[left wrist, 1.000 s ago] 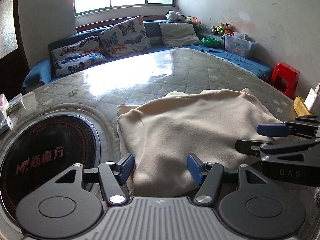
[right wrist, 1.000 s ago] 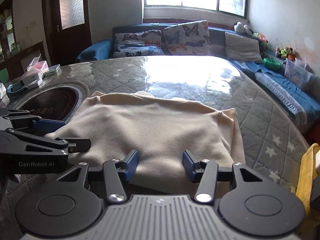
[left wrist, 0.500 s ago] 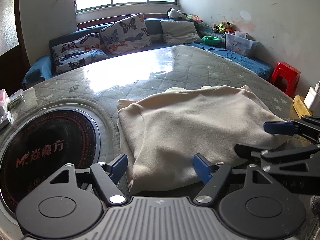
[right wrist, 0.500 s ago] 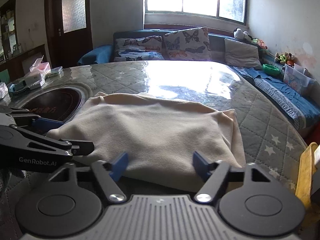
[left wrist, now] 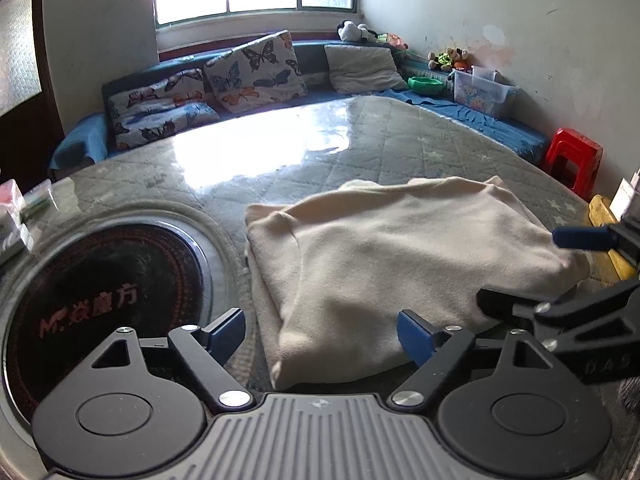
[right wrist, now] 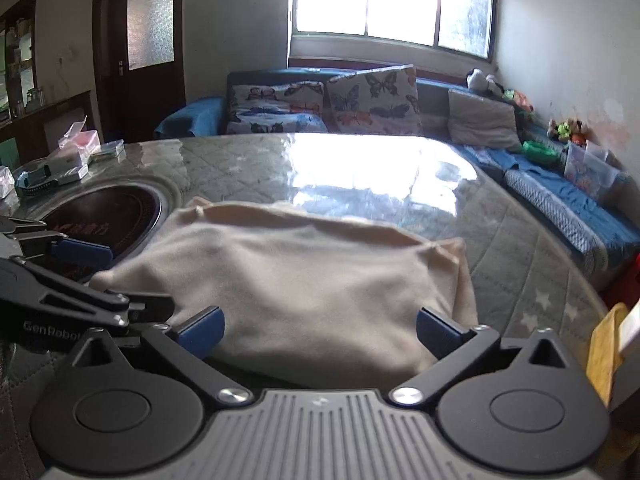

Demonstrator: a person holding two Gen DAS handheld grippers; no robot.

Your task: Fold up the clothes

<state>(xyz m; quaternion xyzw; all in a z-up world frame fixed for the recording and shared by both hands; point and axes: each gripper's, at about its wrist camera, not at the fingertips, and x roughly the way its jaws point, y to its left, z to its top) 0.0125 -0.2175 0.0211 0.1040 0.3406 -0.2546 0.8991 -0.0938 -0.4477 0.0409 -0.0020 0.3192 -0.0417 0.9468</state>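
Now a folded cream garment (left wrist: 392, 272) lies on the quilted table beside the round black hob (left wrist: 92, 304). Left gripper (left wrist: 320, 334) and right gripper (right wrist: 320, 330) hang released at its near edge. Next likely: grasping that edge for another fold.

Home living room, corner sofa (right wrist: 560, 200) with butterfly cushions (left wrist: 252, 70), quilted table (left wrist: 400, 140), soft toys (left wrist: 446, 58)

Backlit by blown-out window (right wrist: 392, 0), glare on tabletop (left wrist: 256, 152), fisheye-bent edges, perhaps slight blur
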